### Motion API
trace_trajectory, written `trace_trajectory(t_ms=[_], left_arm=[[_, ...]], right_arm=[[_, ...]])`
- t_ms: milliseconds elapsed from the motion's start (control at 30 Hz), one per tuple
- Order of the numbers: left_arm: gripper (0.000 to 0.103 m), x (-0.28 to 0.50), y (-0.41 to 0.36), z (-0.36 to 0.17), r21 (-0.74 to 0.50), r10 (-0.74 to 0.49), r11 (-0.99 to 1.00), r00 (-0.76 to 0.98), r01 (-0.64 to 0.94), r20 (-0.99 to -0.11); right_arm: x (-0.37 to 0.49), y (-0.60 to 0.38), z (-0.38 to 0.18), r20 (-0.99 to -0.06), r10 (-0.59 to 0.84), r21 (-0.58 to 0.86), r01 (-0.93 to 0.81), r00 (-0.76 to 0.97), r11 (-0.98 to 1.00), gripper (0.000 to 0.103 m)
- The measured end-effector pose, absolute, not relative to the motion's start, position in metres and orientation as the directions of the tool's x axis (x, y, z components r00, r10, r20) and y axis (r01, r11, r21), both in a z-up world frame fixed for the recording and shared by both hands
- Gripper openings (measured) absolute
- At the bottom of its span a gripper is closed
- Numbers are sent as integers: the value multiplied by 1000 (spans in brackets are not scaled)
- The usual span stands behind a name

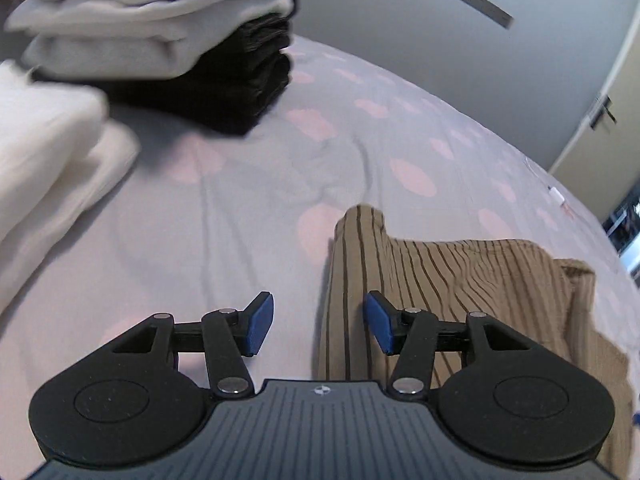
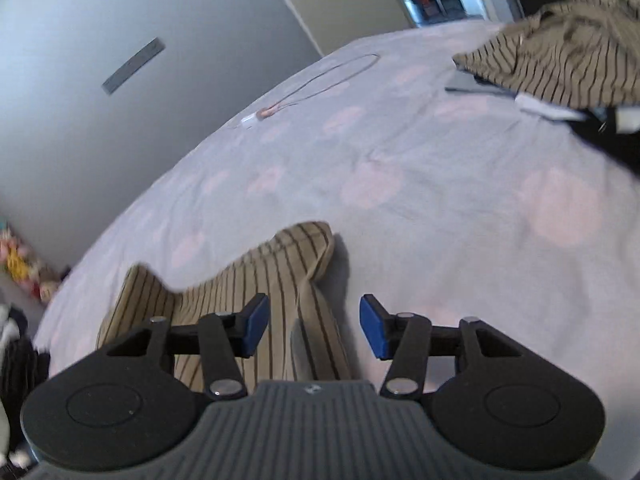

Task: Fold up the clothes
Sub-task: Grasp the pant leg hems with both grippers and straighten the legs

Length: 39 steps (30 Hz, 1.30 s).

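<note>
Striped beige cloth (image 1: pixel 440 280) lies flat on the bed (image 1: pixel 240 208), a lilac sheet with pale pink spots. In the left wrist view the left hand-held gripper (image 1: pixel 319 322) hangs over the garment's left edge, jaws apart and nothing between the blue pads. The right hand-held gripper (image 2: pixel 314 326) hangs over the garment's right edge (image 2: pixel 280 280), jaws likewise apart and empty.

Only the left view shows the stack of folded clothes (image 1: pixel 160 40), white layers over black, with another white folded piece (image 1: pixel 52 160) beside it, both well apart from the striped cloth. Only the right view shows a second striped garment (image 2: pixel 560 52) heaped at the far side of the bed over darker items, and a thin cable (image 2: pixel 320 84) on the sheet. No object lies between the grippers and the cloth.
</note>
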<state>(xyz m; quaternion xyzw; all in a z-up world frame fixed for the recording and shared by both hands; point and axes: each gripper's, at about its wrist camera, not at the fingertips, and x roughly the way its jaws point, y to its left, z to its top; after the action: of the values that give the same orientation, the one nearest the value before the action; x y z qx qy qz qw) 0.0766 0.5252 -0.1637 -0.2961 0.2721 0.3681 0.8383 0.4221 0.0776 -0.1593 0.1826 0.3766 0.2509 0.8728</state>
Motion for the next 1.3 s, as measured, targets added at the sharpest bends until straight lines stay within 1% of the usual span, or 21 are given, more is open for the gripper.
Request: trace_trajectory(t_ms=[100,167,200,233,267,300,333,433,533,667,767,867,933,967,1000,1033,1067,1100,1133,1167,1300], left_arm=[[59,86,534,-173,-278,459,572,582,-772,-671],[57,90,534,-178,-285,457,575,590,-767,-666],[54,93,533,-179,-269,472,578,585,-770,-660],[39,96,531,-180,-242,494,581,574,-777,-653],[26,99,531,-180,-218,512,582,561,-783,-650],[20,100,530,-180,-213,516,584,561,-783,-647],[5,99,530,-179,-227,513,587,574,-777,-638],[1,96,527,-172,-225,540,580,576,-783,-614],[0,87,527,-158,-165,623,537,521,-827,-583],[0,71,537,-144,-89,721,434,405,-896,-562],[0,66,542,-145,-49,740,403,357,-914,-570],[0,68,544,-151,-14,746,391,326,-920,-581],[3,72,542,-155,17,747,377,294,-926,-596],[3,70,541,-155,3,736,372,293,-928,-610],[5,68,539,-153,-17,723,370,300,-929,-622],[14,61,534,-149,-54,707,377,324,-925,-629],[26,56,529,-145,-82,694,385,346,-919,-632],[32,51,525,-141,-110,680,392,368,-913,-634],[41,46,520,-137,-136,666,397,387,-908,-638],[47,42,517,-133,-158,649,396,398,-904,-649],[47,20,504,-125,-287,564,344,441,-894,-698]], right_arm=[[439,87,-171,-582,571,505,-294,579,812,53],[448,91,-179,-589,574,505,-295,568,811,45],[449,91,-181,-585,583,517,-295,564,804,42],[451,92,-183,-581,594,530,-296,555,795,33],[452,93,-185,-582,604,538,-300,544,788,25],[452,94,-188,-584,612,542,-305,534,783,11],[452,96,-189,-588,610,533,-312,531,786,5],[446,96,-185,-582,584,481,-340,565,808,2],[444,86,-175,-562,535,443,-316,631,839,2],[449,63,-174,-578,426,407,-206,696,890,2],[455,46,-177,-589,405,431,-152,699,889,2],[459,41,-179,-589,422,449,-156,689,880,2],[457,42,-179,-585,420,449,-154,694,880,6],[456,42,-178,-584,413,451,-144,699,881,8],[454,40,-177,-588,405,457,-125,700,880,14],[449,37,-175,-595,400,473,-98,697,876,21],[445,33,-174,-603,397,491,-70,692,868,24],[440,27,-173,-612,405,521,-40,680,853,28],[434,22,-173,-618,418,548,-17,665,837,30],[427,18,-172,-624,433,567,-3,650,824,30],[403,16,-164,-647,460,547,-49,608,836,32]])
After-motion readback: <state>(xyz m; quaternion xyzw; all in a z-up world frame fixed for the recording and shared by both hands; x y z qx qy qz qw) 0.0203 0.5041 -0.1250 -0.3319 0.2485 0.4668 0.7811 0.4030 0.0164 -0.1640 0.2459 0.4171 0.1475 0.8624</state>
